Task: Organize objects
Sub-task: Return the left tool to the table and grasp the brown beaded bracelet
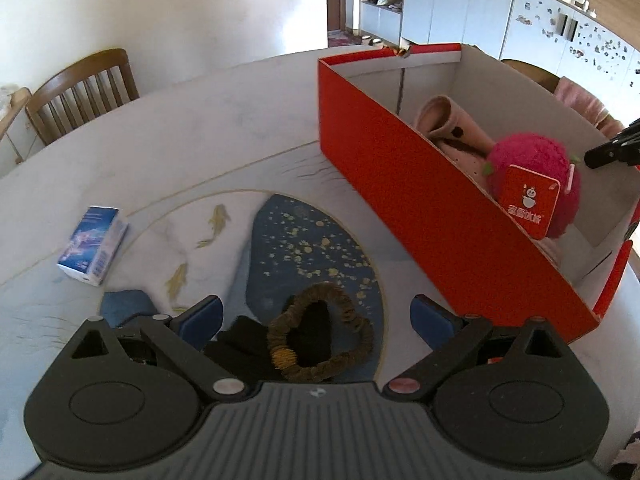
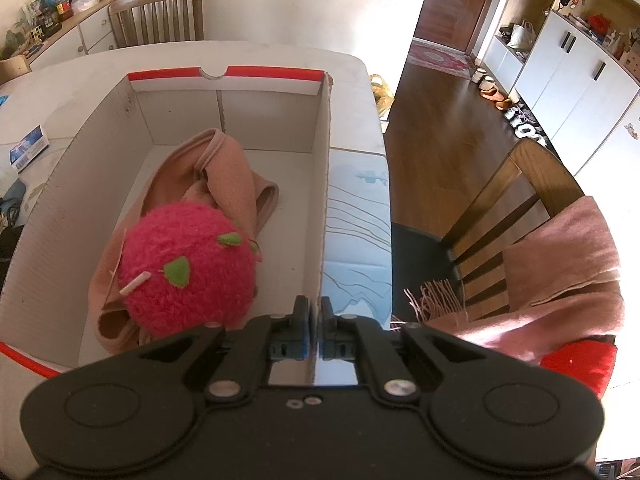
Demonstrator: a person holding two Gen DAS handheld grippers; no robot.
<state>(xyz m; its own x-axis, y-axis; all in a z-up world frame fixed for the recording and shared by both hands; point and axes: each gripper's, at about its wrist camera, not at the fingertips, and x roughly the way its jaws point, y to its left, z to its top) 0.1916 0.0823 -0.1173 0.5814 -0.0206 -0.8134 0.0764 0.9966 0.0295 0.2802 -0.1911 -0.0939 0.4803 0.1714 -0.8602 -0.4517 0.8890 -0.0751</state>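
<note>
Left gripper [image 1: 316, 316] gaped over scrunchie [image 1: 320, 332]; right gripper [image 2: 315, 332] clamped box wall [image 2: 322, 200]. Best centred before pinching.

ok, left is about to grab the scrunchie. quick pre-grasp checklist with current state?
1. Left gripper open: ok, jaws stand wide.
2. Brown scrunchie between the fingers: ok, it lies centred on the table, partly on a black item.
3. Grabbing the scrunchie alone: cannot tell, the black item touches it and may come along.
4. Right gripper steadying the box: ok, shut on the red box side wall.
5. Room in the box: ok, the pink plush ball and pink cloth leave bare floor at the far end.
6. Tissue pack clear of the grasp: ok, well off to the side.
</note>
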